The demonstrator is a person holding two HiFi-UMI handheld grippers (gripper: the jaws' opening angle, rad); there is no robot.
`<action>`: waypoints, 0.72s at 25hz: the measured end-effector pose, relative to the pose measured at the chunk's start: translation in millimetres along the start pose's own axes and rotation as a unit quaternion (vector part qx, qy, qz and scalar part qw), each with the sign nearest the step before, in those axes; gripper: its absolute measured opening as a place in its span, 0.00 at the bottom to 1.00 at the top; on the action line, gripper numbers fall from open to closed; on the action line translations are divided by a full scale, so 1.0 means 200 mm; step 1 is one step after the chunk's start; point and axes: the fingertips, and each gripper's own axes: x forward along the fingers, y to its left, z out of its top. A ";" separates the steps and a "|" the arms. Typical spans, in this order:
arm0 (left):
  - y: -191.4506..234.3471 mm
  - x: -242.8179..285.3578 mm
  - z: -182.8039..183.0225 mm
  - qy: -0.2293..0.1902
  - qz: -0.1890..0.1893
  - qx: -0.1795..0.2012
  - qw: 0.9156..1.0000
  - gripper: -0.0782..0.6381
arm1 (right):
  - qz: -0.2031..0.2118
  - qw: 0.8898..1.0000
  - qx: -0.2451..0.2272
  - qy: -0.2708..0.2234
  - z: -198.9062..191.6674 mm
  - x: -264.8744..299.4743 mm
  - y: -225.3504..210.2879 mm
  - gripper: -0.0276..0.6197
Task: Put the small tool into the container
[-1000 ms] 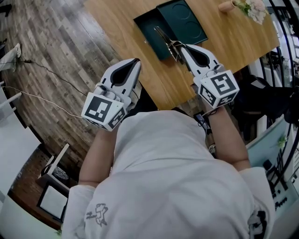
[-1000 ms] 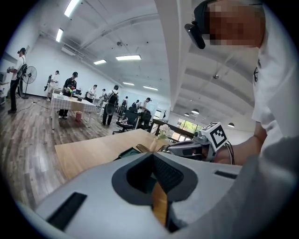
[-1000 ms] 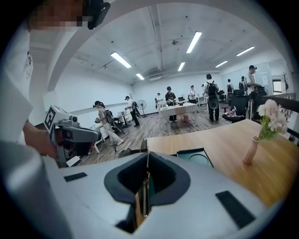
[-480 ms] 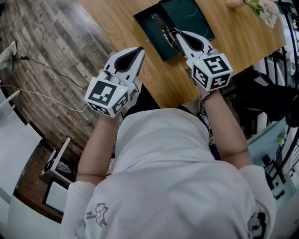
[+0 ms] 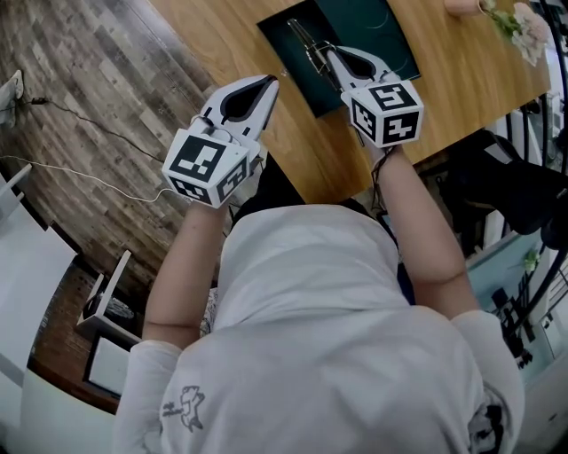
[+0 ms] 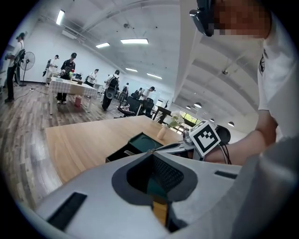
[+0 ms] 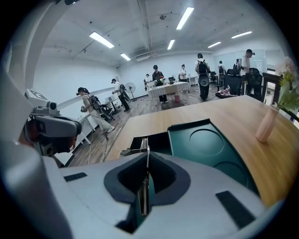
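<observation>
The small tool (image 5: pixel 303 40) is a thin pair of metal tongs. My right gripper (image 5: pixel 327 51) is shut on it, and its free end reaches over the open dark green container (image 5: pixel 286 46) on the wooden table (image 5: pixel 461 80). In the right gripper view the tool (image 7: pixel 144 186) runs as a narrow metal strip between the closed jaws of the right gripper (image 7: pixel 147 153), pointing at the container (image 7: pixel 159 142). My left gripper (image 5: pixel 268 82) hovers at the table's near edge, left of the container, shut with nothing in it. The left gripper view shows those jaws (image 6: pixel 152 153) closed.
The container's green lid (image 5: pixel 368 31) with round recesses lies against its right side. A small vase with flowers (image 5: pixel 501 13) stands at the table's far right. A cable (image 5: pixel 89 177) runs over the wood floor on the left. People stand at tables far behind.
Both grippers have moved forward over the table. The right gripper has carried the tool further over the container; the left has come up to the table's edge.
</observation>
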 end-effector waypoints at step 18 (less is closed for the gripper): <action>0.08 0.01 -0.08 0.008 0.003 -0.030 1.000 0.12 | -0.040 0.997 -0.021 0.069 -0.11 0.17 -0.04 0.12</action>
